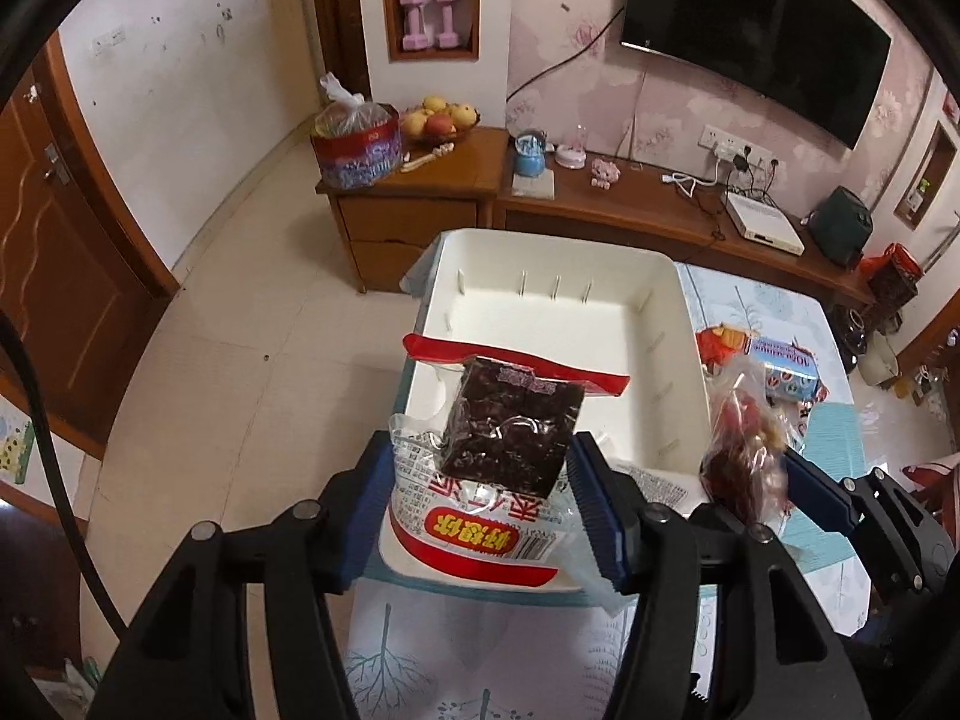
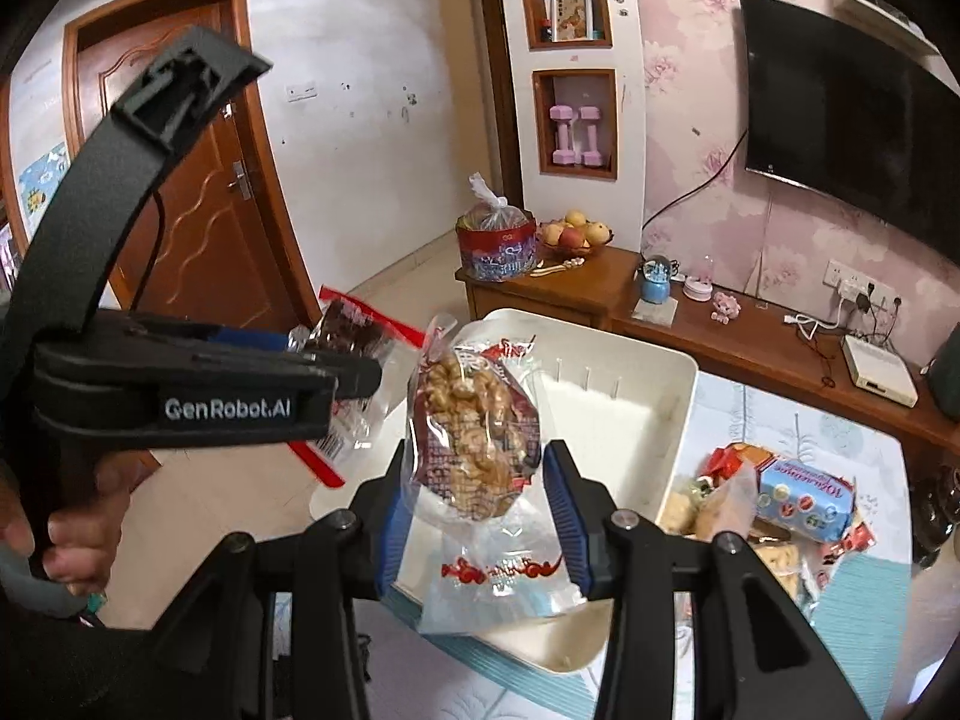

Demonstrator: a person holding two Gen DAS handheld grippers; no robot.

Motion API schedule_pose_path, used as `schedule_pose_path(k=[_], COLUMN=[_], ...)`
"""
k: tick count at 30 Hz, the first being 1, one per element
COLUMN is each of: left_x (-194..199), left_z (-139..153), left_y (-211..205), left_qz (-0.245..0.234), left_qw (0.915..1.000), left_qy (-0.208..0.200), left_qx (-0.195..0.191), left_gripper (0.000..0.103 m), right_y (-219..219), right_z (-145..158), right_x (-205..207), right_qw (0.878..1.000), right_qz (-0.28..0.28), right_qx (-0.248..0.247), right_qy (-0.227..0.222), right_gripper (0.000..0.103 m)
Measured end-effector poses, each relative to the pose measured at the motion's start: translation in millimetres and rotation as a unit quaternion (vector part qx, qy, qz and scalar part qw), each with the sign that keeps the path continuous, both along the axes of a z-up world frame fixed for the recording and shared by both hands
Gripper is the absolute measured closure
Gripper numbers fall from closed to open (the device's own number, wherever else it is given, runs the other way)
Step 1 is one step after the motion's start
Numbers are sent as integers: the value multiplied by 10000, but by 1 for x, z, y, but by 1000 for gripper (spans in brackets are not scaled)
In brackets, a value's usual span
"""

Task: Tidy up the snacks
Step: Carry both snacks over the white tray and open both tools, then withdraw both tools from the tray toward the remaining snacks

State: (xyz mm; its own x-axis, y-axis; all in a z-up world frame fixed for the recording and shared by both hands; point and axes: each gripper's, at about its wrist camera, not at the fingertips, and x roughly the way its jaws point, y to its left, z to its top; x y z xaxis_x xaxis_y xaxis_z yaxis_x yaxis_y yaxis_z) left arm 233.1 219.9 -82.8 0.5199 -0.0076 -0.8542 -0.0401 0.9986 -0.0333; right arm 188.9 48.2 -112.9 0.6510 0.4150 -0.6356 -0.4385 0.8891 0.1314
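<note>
My left gripper (image 1: 480,498) is shut on a clear packet with a dark brown cake and red trim (image 1: 504,426), held above the near end of the white tray (image 1: 678,324). My right gripper (image 2: 477,510) is shut on a clear packet of walnut-brown snack (image 2: 474,426), held above the same tray (image 2: 678,414). In the left wrist view the right gripper (image 1: 798,486) and its packet (image 1: 744,456) show at the tray's right side. In the right wrist view the left gripper (image 2: 336,360) and its dark packet (image 2: 351,324) are at the left.
More snack packets, one blue (image 2: 804,498), lie on the patterned tablecloth (image 2: 864,606) right of the tray. Behind are a wooden cabinet (image 1: 414,204) with a fruit bowl (image 1: 441,120) and a bagged red tin (image 1: 357,144), and a wall TV (image 1: 762,30).
</note>
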Motion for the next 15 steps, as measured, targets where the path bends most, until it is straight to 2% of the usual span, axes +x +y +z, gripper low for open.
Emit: schedule_pose_path(k=[2, 4, 5, 9, 15], left_x=[-1, -4, -6, -14, -28], left_z=[-2, -1, 1, 8, 15], left_y=[0, 0, -1, -3, -9], left_qz=[-5, -15, -20, 8, -80], left_qw=[10000, 9997, 9996, 9986, 9957], left_qy=[10, -45, -81, -231, -378], left_qx=[-88, -231, -275, -470, -843], left_gripper=[38, 35, 34, 27, 26], right_y=[1, 3, 4, 0, -14], right_z=[-1, -2, -1, 4, 10], right_x=[-1, -3, -5, -11, -34], right_qw=[10000, 9999, 9997, 9993, 9978], right_qz=[-31, -79, -162, -274, -478], right_qx=[36, -88, -166, -266, -456], right_qy=[71, 89, 56, 63, 3], right_gripper=[58, 40, 37, 36, 36])
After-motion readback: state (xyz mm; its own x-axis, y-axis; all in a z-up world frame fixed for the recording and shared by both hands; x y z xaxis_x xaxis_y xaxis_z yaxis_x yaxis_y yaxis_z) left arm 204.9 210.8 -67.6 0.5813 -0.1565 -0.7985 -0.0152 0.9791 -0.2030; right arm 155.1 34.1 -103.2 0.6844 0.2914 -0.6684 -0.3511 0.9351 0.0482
